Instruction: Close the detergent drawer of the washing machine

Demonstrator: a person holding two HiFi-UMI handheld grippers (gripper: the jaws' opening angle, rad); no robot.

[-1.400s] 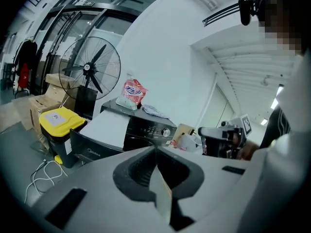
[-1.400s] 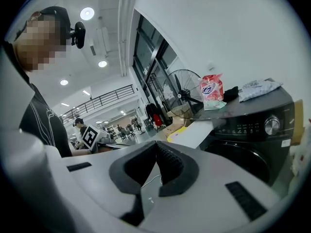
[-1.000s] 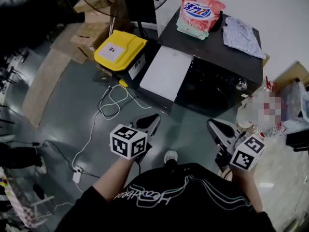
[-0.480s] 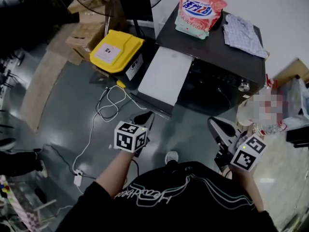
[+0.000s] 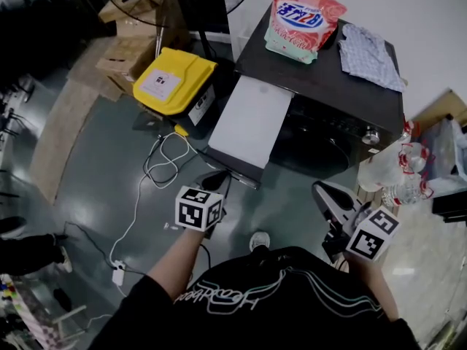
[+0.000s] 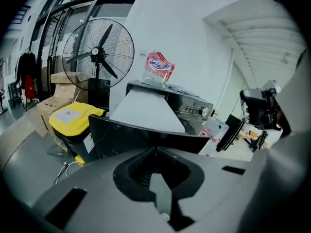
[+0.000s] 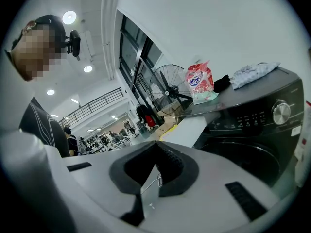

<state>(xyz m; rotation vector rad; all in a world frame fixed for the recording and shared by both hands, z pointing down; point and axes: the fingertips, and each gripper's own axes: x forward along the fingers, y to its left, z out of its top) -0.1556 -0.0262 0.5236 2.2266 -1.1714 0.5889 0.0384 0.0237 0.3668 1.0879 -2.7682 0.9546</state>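
The dark washing machine point(image 5: 343, 100) stands at the upper right with its detergent drawer point(image 5: 248, 119) pulled far out, pale on top with a dark front panel point(image 6: 146, 132). My left gripper point(image 5: 214, 181) is shut and empty, its tips right at the drawer's front edge; I cannot tell whether they touch it. In the left gripper view the tips point(image 6: 155, 149) point at the middle of that panel. My right gripper point(image 5: 330, 195) is shut and empty, held apart in front of the machine's door point(image 7: 243, 152). In the right gripper view its tips point(image 7: 156, 144) point left of the control knob point(image 7: 279, 111).
A pink detergent bag point(image 5: 303, 13) and a folded cloth point(image 5: 368, 49) lie on the machine's top. A yellow-lidded box point(image 5: 174, 79) and cardboard boxes point(image 5: 124, 49) sit left of the drawer. White cables point(image 5: 164, 159) run across the floor. A standing fan point(image 6: 97, 55) is behind.
My left gripper has moved forward and up to the drawer's front edge. The right gripper has stayed about where it was.
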